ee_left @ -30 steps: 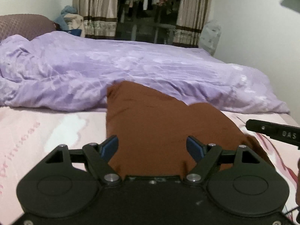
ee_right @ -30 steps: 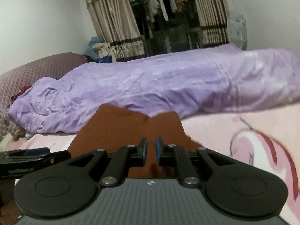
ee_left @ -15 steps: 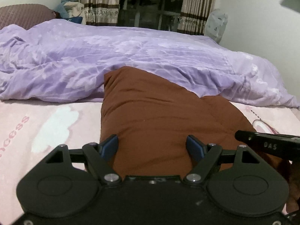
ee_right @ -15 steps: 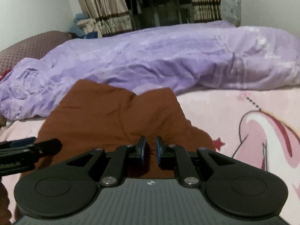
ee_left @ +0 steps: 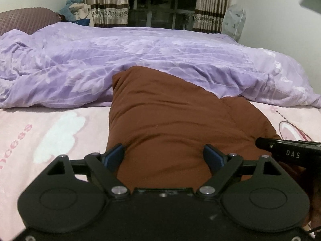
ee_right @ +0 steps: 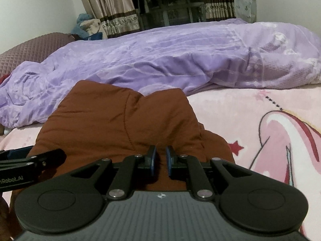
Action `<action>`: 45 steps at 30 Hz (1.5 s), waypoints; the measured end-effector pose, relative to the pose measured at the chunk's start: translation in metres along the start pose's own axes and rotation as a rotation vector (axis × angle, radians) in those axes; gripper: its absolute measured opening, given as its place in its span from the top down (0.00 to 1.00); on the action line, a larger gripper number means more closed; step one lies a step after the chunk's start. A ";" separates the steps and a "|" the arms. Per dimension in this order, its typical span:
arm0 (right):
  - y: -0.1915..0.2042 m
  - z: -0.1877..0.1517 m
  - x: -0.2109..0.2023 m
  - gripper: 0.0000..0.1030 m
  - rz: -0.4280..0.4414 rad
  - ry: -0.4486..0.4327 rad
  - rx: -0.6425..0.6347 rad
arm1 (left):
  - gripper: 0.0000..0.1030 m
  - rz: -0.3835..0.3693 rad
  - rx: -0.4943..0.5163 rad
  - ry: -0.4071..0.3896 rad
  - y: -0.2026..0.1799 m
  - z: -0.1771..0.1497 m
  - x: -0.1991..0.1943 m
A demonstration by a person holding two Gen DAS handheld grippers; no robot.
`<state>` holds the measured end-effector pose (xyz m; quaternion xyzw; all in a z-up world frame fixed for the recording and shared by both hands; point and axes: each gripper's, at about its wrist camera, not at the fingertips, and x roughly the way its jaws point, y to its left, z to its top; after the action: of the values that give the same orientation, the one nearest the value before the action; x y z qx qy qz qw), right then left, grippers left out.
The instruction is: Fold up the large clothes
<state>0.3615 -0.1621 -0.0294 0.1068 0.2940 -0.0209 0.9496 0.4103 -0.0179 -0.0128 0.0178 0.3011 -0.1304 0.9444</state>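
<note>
Left wrist view: brown garment (ee_left: 176, 124) lies bunched on the pink bedsheet (ee_left: 50, 132), its far end against the purple duvet (ee_left: 140, 54). Left gripper (ee_left: 163, 156) is spread wide astride it; right gripper (ee_right: 160, 159) is nearly closed, though whether it pinches cloth cannot be told. Judged step: mid-fold, so next secure both near corners.

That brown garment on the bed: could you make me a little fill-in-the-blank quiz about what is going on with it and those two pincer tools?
1. The brown garment lies on a pink sheet, in front of a ____ quilt.
2. The left gripper has its fingers spread ____ over the garment.
3. The right gripper has its blue pads nearly ____.

Missing words: purple; open; shut
</note>
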 end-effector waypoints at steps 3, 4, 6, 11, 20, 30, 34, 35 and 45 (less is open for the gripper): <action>0.003 0.005 -0.006 0.85 -0.008 0.002 -0.012 | 0.13 -0.003 0.000 -0.001 0.001 0.003 -0.005; 0.003 0.008 -0.010 0.85 -0.007 0.000 -0.005 | 0.13 0.001 0.007 0.003 0.000 0.003 -0.008; 0.002 0.014 -0.021 0.84 0.005 -0.004 0.023 | 0.15 0.012 0.025 0.007 -0.003 0.005 -0.016; 0.007 0.020 -0.060 0.82 0.015 -0.053 0.015 | 0.15 0.011 0.043 -0.027 -0.010 0.007 -0.052; 0.012 -0.004 -0.130 0.62 0.036 -0.162 0.011 | 0.15 -0.008 0.038 -0.044 -0.022 -0.031 -0.112; 0.013 -0.054 -0.123 0.62 0.004 -0.129 -0.056 | 0.15 -0.027 -0.033 0.041 -0.018 -0.075 -0.099; 0.009 -0.064 -0.104 0.62 -0.008 -0.098 -0.038 | 0.13 -0.027 -0.030 0.039 -0.016 -0.076 -0.091; 0.007 -0.066 -0.100 0.62 -0.003 -0.089 -0.027 | 0.12 -0.024 -0.028 0.041 -0.015 -0.077 -0.088; 0.002 -0.078 -0.079 0.62 0.004 -0.074 -0.017 | 0.03 -0.013 -0.028 0.036 -0.010 -0.086 -0.070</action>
<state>0.2528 -0.1449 -0.0471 0.0986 0.2585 -0.0206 0.9607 0.3045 -0.0010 -0.0424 0.0051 0.3201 -0.1322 0.9381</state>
